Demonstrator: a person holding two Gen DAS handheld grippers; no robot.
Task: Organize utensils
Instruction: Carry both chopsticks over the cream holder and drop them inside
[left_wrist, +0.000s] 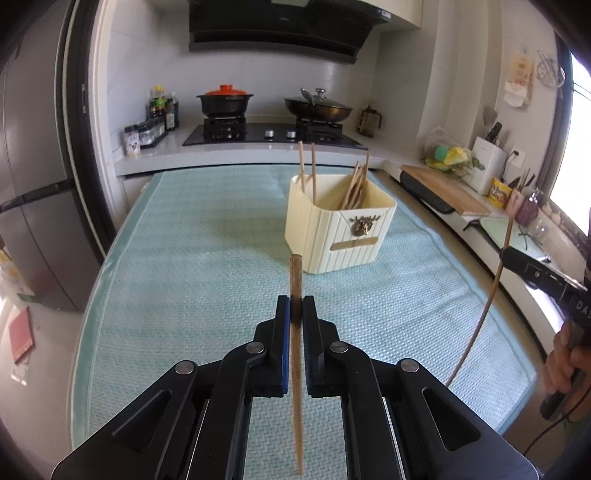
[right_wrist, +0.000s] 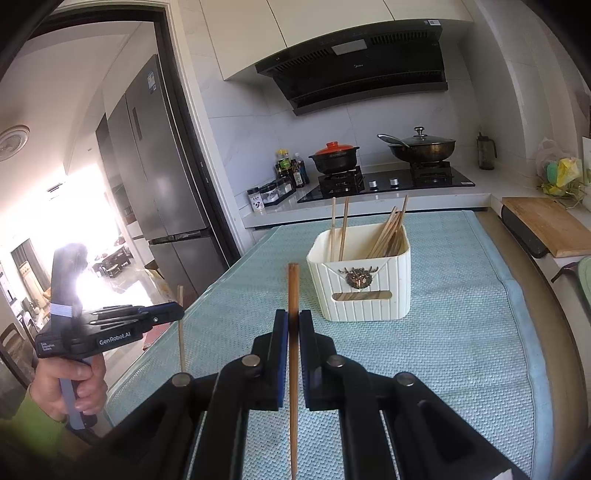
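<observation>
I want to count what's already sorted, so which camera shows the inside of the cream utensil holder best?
The right wrist view: it looks down into the holder, showing two upright chopsticks apart from the leaning bundle. The left wrist view sees the holder more side-on.

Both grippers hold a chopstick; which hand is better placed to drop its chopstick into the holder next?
Probably right: right gripper views the cream holder nearer than left gripper does. Both clamp chopsticks.
</observation>
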